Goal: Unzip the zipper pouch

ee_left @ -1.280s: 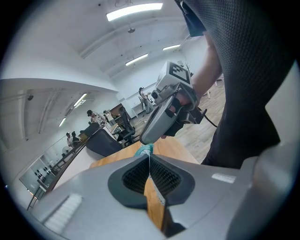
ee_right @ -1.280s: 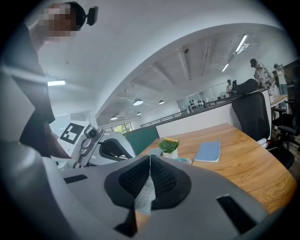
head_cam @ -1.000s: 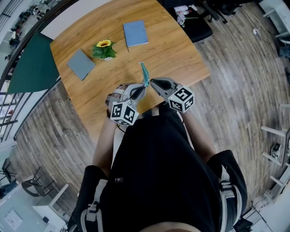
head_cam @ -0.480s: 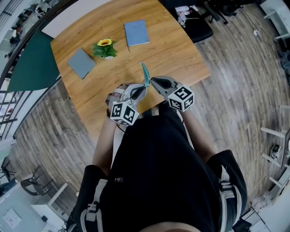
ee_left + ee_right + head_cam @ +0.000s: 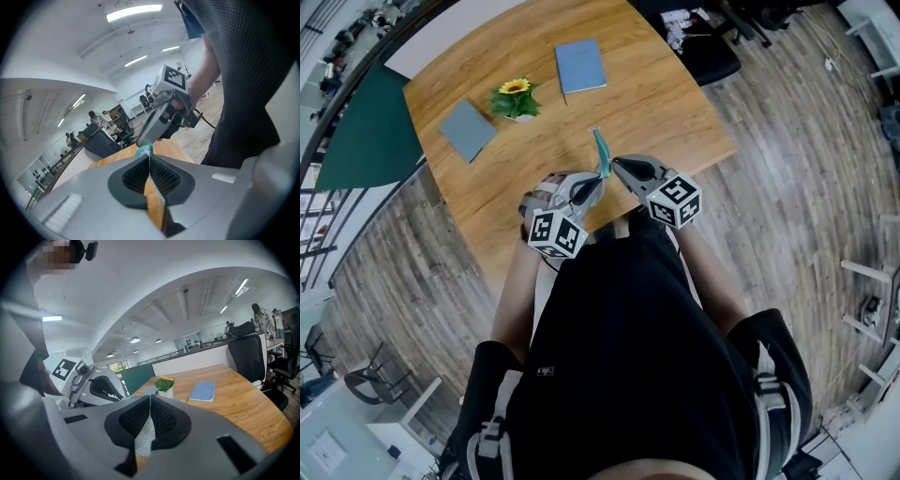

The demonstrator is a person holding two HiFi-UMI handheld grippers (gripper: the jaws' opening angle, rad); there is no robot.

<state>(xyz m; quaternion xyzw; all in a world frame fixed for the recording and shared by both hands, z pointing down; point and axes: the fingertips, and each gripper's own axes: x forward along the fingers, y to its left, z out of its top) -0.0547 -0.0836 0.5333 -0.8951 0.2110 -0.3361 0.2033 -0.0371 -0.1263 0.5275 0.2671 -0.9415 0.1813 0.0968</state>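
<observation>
Currently the zipper pouch [image 5: 600, 150] is off the wooden table [image 5: 675, 103], a teal strip standing edge-on above the near table edge, pinched from both sides. On one side the left gripper [image 5: 596, 182] tilts down and forward, jaws clenched on the pouch's teal end. Opposite, the right gripper [image 5: 615, 167] sits closer to level, jaws clamped on the pouch's pale mesh fabric. Their tips nearly meet. Can't tell if the zip is open or what's inside. Further back: flower pot [image 5: 515, 100] holding a sunflower, grey notebook [image 5: 468, 131], blue notebook [image 5: 580, 67]
</observation>
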